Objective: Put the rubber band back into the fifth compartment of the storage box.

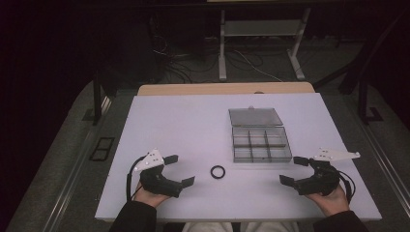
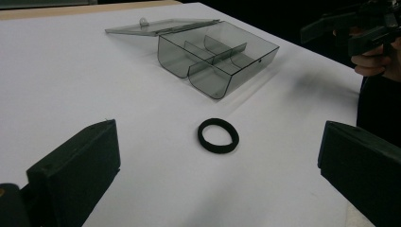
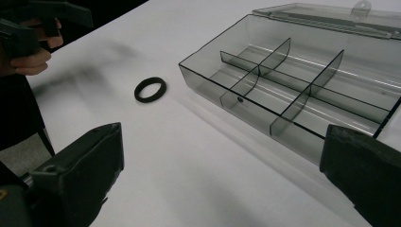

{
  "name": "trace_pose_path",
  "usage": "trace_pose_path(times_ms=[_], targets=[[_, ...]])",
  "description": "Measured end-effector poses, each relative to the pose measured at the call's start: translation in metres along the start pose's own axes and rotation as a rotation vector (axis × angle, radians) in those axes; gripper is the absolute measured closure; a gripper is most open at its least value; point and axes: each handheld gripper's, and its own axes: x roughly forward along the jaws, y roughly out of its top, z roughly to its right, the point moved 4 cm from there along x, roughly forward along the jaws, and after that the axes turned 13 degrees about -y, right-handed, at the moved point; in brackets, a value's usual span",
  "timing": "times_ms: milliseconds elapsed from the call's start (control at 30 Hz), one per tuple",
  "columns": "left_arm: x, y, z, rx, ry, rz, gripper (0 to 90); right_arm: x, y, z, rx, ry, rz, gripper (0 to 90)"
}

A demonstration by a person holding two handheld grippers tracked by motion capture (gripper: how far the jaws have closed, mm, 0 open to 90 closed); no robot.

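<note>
A small black ring lies flat on the white table, also seen as the ring and the ring. Behind it and to the right stands a clear grey box with several empty compartments and its lid folded back flat. My left gripper rests at the near left, open, jaws pointing right toward the ring with nothing between them. My right gripper rests at the near right, open and empty, just off the box's front right corner. In its own view the box is close ahead.
The table's near edge lies just past my hands. A wooden strip borders the far edge. Beyond it, on the dark floor, stand white desk legs amid loose cables.
</note>
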Motion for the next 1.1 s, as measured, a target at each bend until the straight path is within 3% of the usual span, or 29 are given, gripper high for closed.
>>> trace_pose_path(times_ms=[1100], targets=[[0.0014,0.0078,0.0053,0.02,0.003,-0.07,0.0,0.0025,-0.0058,-0.0029,-0.019,0.025,-0.055,0.1]])
